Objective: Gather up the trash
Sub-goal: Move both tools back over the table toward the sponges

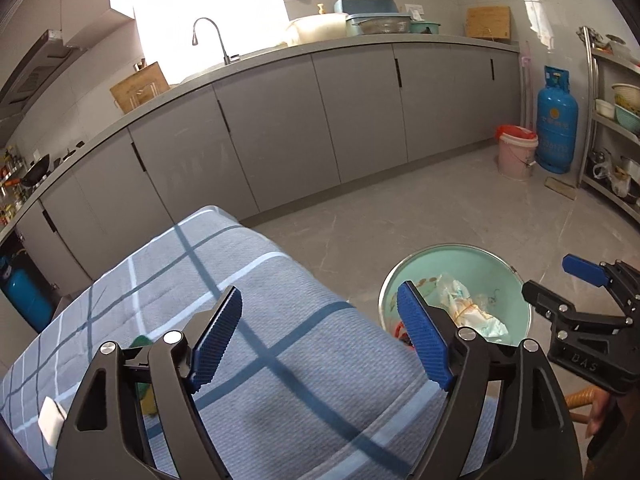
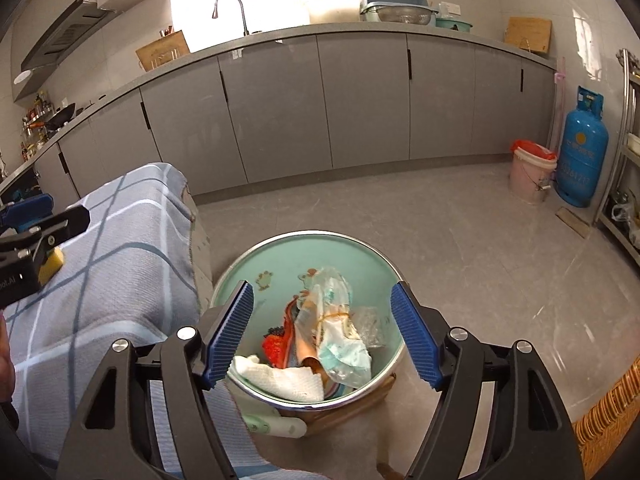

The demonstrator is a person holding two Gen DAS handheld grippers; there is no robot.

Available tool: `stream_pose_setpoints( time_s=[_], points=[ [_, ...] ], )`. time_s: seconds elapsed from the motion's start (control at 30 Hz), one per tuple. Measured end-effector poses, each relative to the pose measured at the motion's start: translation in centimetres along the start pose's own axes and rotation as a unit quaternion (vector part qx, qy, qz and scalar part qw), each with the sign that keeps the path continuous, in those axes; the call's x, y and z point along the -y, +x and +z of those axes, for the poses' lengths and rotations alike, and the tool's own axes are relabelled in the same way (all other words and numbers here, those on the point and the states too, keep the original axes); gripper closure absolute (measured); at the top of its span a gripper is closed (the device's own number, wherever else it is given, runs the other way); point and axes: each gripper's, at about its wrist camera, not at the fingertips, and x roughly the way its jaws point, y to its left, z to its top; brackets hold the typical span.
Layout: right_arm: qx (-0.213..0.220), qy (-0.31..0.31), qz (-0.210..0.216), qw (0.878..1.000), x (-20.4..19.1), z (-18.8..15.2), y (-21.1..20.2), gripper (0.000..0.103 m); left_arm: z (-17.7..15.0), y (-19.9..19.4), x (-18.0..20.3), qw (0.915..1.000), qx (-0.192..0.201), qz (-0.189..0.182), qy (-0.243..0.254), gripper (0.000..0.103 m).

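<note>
Hovering wide open and empty, right gripper (image 2: pixel 322 330) was recorded above round mint-green trash basin (image 2: pixel 280 256) holding wrappers, left gripper (image 1: pixel 320 338) likewise empty over checked blue-grey tablecloth (image 1: pixel 280 280); remaining yellow-green sponge (image 2: pixel 52 266) judged liable to be overlooked.

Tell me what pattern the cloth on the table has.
The cloth is grey-blue with a plaid grid of dark blue and white stripes; the left wrist view shows it best.

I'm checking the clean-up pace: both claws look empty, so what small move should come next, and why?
Probably swing the left claw, open and empty above the checked cloth, down-left toward the white scrap lying on it. The right claw hangs open over the green bin, which already holds the paper towel and wrappers, so loose trash on the cloth seems next.
</note>
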Motion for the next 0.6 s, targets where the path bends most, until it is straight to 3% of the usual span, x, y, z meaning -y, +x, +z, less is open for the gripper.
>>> stream_pose_setpoints(
  time_s=[0.6],
  points=[
    [0.018,-0.083,0.098,0.992,-13.7,2.5,-1.6,0.018,-4.6,-3.6,-12.0,0.9921,-0.028,0.082,-0.091,0.019]
  ],
)
